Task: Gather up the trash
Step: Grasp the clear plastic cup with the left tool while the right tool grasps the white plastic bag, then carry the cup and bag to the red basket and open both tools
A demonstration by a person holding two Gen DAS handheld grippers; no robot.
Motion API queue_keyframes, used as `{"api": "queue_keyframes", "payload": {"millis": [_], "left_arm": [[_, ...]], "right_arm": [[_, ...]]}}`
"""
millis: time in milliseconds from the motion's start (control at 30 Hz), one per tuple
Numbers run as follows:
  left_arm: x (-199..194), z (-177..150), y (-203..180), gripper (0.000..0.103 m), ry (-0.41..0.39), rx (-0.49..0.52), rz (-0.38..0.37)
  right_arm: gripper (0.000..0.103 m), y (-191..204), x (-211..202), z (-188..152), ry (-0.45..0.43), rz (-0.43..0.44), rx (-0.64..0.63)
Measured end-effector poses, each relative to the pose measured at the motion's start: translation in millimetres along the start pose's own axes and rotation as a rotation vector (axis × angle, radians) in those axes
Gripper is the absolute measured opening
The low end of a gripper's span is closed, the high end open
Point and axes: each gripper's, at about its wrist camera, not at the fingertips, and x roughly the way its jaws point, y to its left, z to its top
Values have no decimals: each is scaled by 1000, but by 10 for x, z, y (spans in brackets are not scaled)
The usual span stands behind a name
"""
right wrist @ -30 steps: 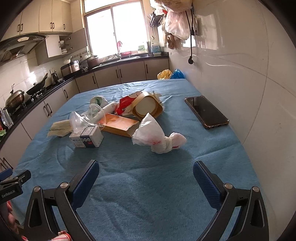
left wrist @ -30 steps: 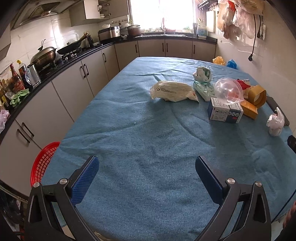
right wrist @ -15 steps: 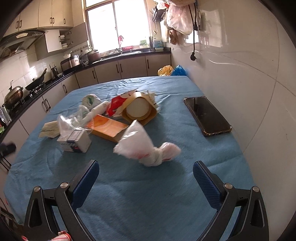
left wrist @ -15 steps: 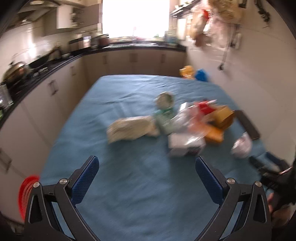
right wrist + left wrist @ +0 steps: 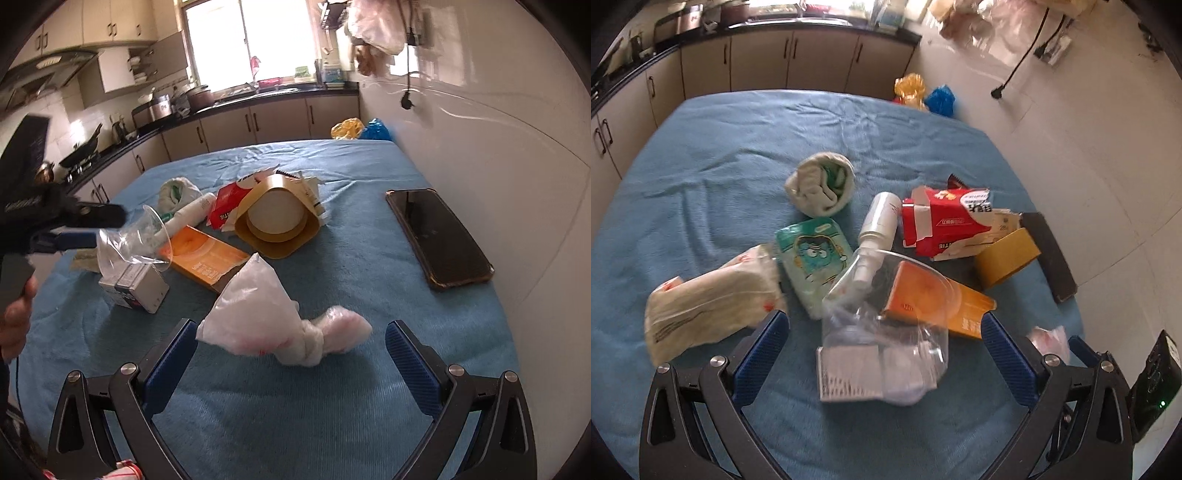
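Black claw (image 5: 884, 328), ribbed blue pads (image 5: 759, 354), silver screws

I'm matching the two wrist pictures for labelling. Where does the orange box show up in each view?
Left wrist view: the orange box lies just right of centre, partly behind the clear plastic cup, below the red carton.
Right wrist view: the orange box lies left of centre, between the clear plastic cup and the knotted white bag.
Shared landmark: the black phone at the table's wall side.
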Motion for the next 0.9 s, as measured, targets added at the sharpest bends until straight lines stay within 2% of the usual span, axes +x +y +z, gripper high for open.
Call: {"api": "queue_keyframes", "payload": {"millis": [133,167,200,267,333,367,433,467,500,633,900], "left_arm": [[123,12,-57,102,24,31,13],[124,17,-58,96,25,35,13],[130,9,-70,84,27,41,16],[149,-3,-79,68,39,52,13],[164,-27,-93,52,41,65,14],[166,-42,-102,52,43,74,22],[117,-83,-116,51,18,83,29],[94,-92,-120,51,12,83,27],[48,-109,-121,51,1,79,19],[-205,-180,-140,51,-57,64,9],[-908,-502,-85,51,-165,45,0]], "right_arm": [[103,58,118,13,16,6,-53],[102,72,131,12,18,9,-63],[98,77,140,15,17,10,-69],[91,85,136,8,14,16,-75],[80,89,124,-4,10,16,-76],[78,91,107,-4,6,17,-77],[64,102,82,-8,-6,25,-78],[57,109,53,-9,-12,33,-76],[44,114,29,-11,-14,43,-74],[38,128,-62,0,-15,93,-48],[36,103,-257,23,-22,167,46]]}}
